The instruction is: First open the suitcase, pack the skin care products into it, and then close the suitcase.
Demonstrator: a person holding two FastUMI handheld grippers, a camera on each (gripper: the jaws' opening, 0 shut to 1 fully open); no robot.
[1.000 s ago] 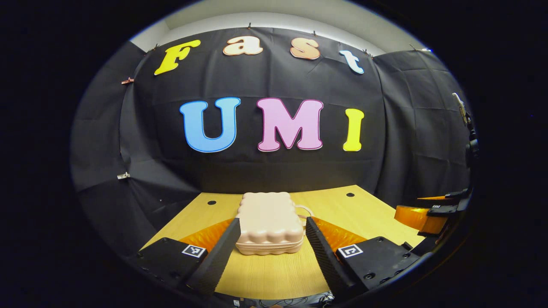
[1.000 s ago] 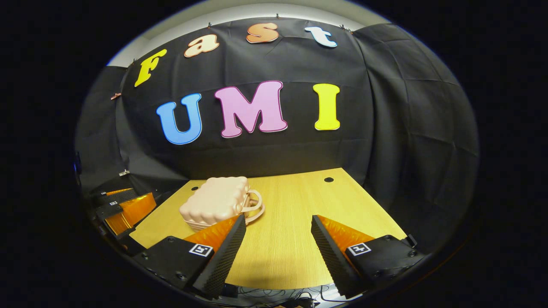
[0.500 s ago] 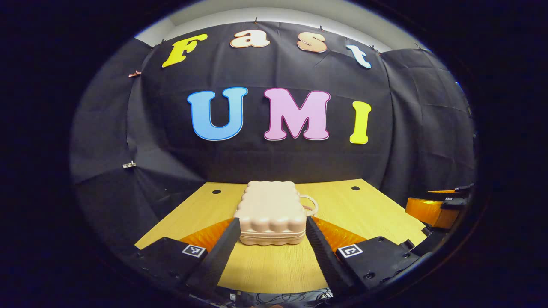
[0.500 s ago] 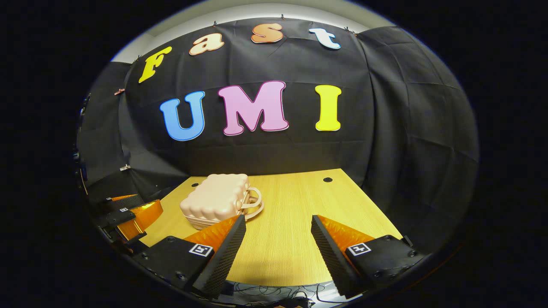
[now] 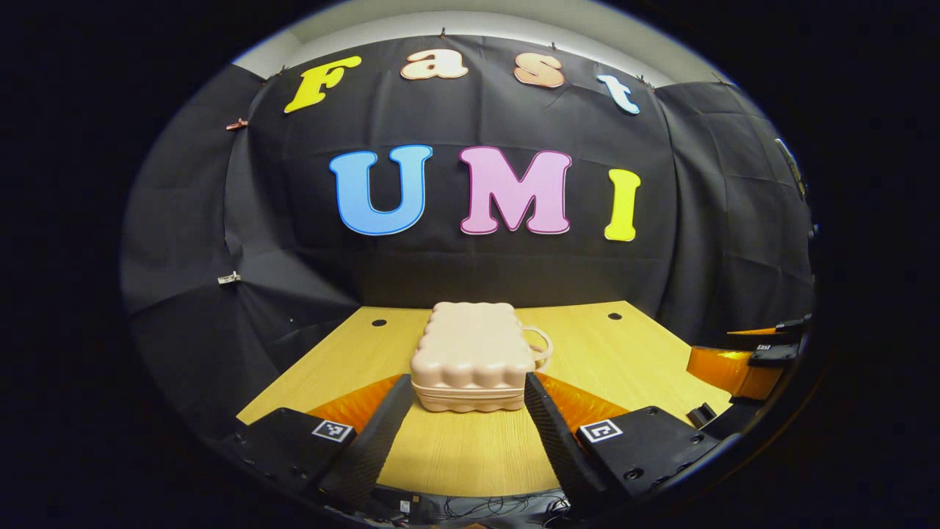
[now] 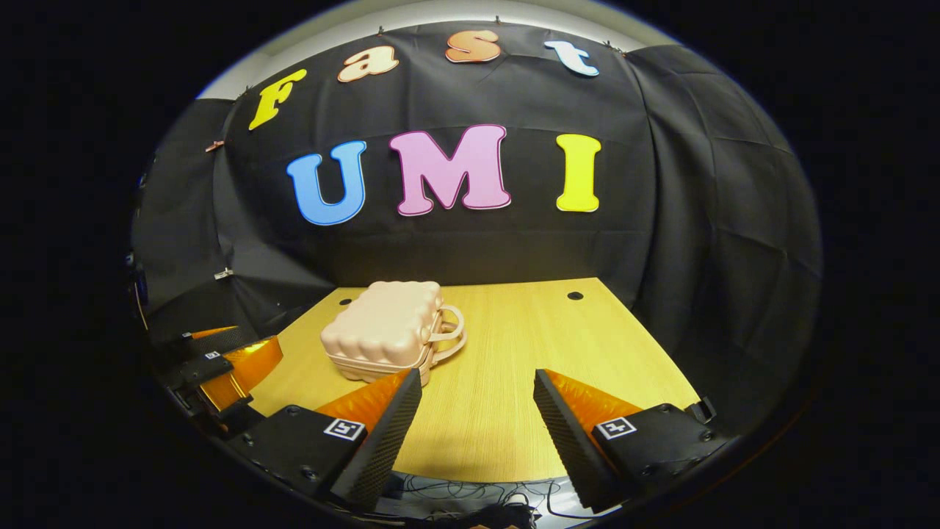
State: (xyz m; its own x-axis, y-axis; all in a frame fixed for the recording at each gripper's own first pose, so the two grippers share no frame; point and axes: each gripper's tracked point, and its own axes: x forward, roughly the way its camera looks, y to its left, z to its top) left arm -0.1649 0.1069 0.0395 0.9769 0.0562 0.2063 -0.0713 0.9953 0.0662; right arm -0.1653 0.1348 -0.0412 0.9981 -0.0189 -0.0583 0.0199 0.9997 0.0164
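suitcase [image 5: 474, 356]: lying closed on tabletop [image 5: 624, 353], no readable writing | left gripper [image 5: 466, 430]: gaping wide, holding nothing | right gripper [image 6: 477, 433]: gaping wide, holding nothing

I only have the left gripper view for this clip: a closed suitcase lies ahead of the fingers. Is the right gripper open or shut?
Observer: Open. In the right gripper view, the right gripper has its fingers spread, with wooden table between them.
Operator: Where is the suitcase relative to it?
Observer: The suitcase lies ahead and to that view's left, one corner hidden behind a finger, not between the fingers.
Operator: And the handle?
Observer: Two handle loops show there, stacked one above the other.
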